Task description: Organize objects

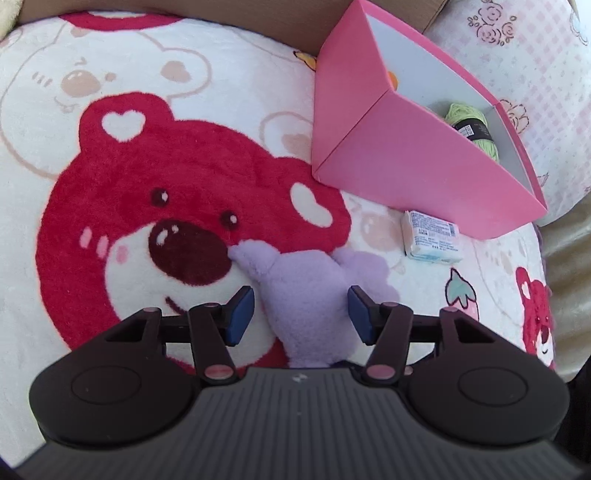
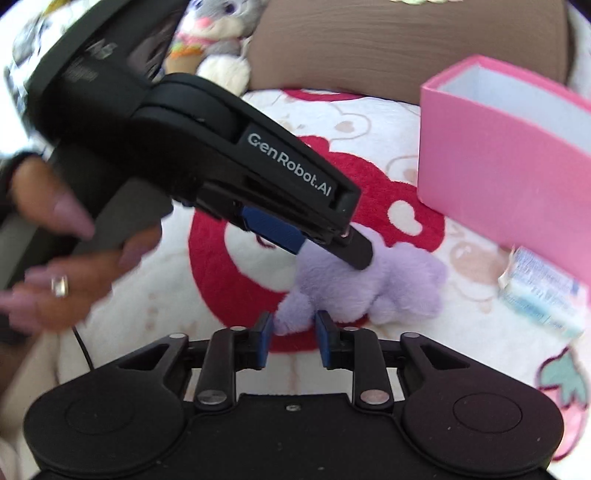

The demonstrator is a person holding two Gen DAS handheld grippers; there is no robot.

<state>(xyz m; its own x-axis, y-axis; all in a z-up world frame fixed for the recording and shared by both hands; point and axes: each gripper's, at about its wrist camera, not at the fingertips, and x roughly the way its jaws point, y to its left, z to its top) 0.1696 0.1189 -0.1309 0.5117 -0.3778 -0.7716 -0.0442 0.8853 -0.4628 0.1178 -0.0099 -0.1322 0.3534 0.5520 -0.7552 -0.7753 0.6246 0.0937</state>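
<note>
A lilac plush toy (image 1: 310,295) lies on the bear-print blanket (image 1: 147,206). My left gripper (image 1: 301,314) is open, its blue pads on either side of the plush body with a gap on each side. In the right wrist view the left gripper (image 2: 314,243) comes down onto the plush (image 2: 376,288) from the upper left. My right gripper (image 2: 293,334) is narrowly open around one limb of the plush; contact is unclear. An open pink box (image 1: 399,162) stands at the right and holds a green yarn ball (image 1: 469,122). A small white packet (image 1: 432,238) lies beside the box.
A brown cushion (image 2: 406,40) and a grey rabbit plush (image 2: 218,33) sit behind the blanket. A pink checked pillow (image 1: 535,55) lies beyond the box. The person's hand (image 2: 59,258) holds the left gripper's handle. The packet also shows in the right wrist view (image 2: 543,291).
</note>
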